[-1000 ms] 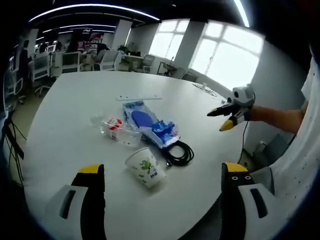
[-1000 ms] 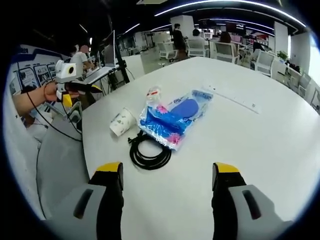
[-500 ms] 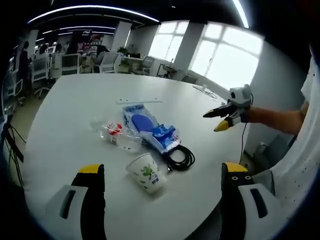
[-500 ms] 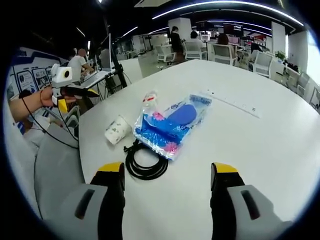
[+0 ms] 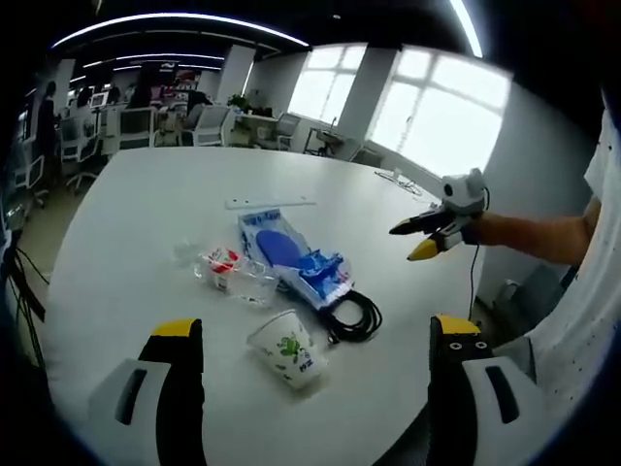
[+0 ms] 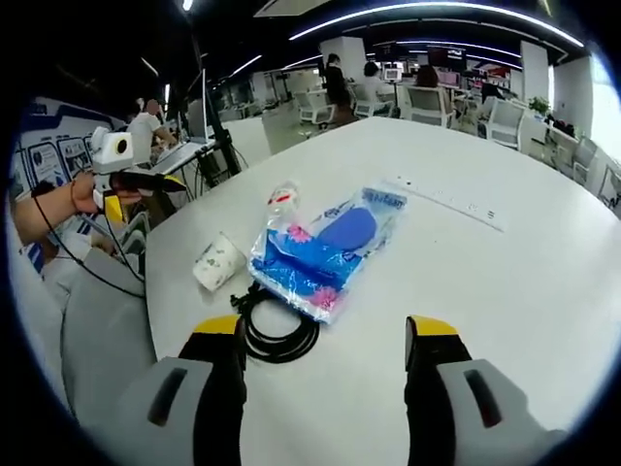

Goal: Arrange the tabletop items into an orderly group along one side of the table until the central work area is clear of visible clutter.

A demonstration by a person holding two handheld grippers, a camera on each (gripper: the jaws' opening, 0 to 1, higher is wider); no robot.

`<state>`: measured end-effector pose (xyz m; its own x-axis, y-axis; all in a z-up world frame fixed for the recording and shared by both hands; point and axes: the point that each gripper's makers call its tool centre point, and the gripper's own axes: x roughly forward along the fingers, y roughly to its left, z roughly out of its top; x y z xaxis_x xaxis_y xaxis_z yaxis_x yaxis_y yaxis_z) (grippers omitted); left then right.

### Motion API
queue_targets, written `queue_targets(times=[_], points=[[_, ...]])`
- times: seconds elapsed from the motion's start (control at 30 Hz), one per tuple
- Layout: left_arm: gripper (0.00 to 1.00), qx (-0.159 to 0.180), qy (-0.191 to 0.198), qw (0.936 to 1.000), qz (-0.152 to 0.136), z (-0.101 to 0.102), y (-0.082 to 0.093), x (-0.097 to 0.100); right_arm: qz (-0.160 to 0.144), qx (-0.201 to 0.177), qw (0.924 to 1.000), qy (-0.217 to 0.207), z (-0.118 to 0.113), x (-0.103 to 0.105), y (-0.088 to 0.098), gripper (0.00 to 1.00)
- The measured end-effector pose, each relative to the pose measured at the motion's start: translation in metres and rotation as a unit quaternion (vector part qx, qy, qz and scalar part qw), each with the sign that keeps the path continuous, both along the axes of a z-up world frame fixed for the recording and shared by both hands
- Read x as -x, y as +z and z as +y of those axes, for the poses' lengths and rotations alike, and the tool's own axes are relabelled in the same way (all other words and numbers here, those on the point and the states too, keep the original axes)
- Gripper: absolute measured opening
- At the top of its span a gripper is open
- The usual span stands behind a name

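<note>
Clutter sits mid-frame in the left gripper view: tipped paper cup (image 5: 288, 347), light and crushable, best taken by the rim; floppy black cable (image 5: 351, 316); slippery blue packet (image 5: 293, 256); plastic bottle (image 5: 229, 269). Left gripper (image 5: 312, 340) and right gripper (image 6: 322, 335) both gape empty above the table (image 5: 126, 243).

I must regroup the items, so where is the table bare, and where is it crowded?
Bare: the round white table beyond the long white strip. Crowded: tipped paper cup, coiled black cable, blue plastic package and clear bottle lie close together.
</note>
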<state>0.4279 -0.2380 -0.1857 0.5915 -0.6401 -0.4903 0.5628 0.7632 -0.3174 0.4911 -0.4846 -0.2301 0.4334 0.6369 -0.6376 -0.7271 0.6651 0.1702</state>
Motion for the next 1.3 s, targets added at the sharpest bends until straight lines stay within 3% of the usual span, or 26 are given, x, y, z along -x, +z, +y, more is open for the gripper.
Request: queue_targets(times=[0.93, 1.3], points=[[1.00, 0.013, -0.003, 0.9999, 0.001, -0.005, -0.002, -0.024, 0.013, 0.006, 0.9997, -0.019, 0.010, -0.032, -0.028, 0.58], [1.00, 0.015, -0.003, 0.9999, 0.006, -0.006, -0.007, -0.030, 0.029, -0.009, 0.9990, -0.033, 0.019, -0.044, -0.043, 0.54]])
